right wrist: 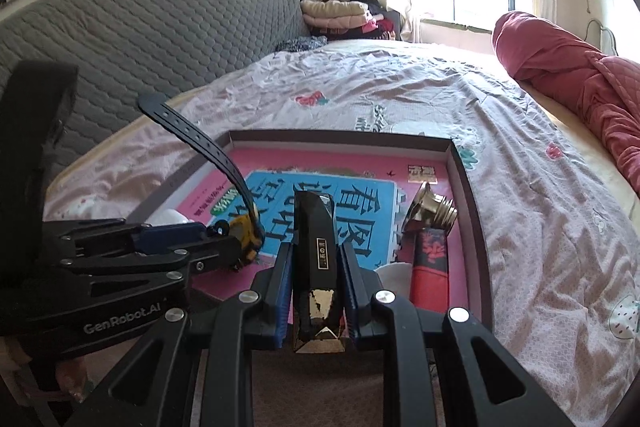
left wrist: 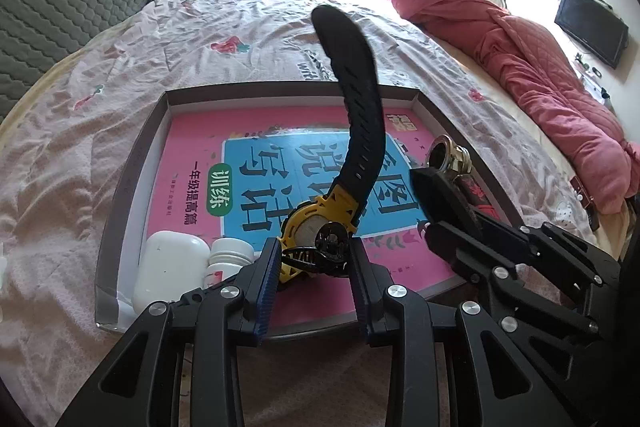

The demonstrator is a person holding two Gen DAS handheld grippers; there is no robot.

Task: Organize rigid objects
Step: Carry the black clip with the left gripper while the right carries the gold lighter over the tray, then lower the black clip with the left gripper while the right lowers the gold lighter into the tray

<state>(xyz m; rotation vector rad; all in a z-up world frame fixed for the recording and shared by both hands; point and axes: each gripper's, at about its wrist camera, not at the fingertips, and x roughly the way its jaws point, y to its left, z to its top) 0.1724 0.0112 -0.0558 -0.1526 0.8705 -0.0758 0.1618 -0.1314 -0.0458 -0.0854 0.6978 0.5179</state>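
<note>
My left gripper (left wrist: 314,261) is shut on a yellow and black wristwatch (left wrist: 310,227), just above the near part of the tray. Its long black strap (left wrist: 360,87) stands upward. My right gripper (right wrist: 316,253) is shut on a black faceted bar with a gold label (right wrist: 318,247), held over the tray's front edge. From the left wrist view the right gripper (left wrist: 426,187) reaches in from the right with that bar. From the right wrist view the left gripper (right wrist: 212,233) and the watch (right wrist: 246,229) are at the left.
A shallow brown tray (left wrist: 132,179) lies on the bed, with a pink and blue book (left wrist: 192,147) as its floor. In it are a white case (left wrist: 168,267), a white bottle (left wrist: 230,255), a brass fitting (right wrist: 434,209) and a red and black cylinder (right wrist: 430,267). A red quilt (left wrist: 520,55) lies at the right.
</note>
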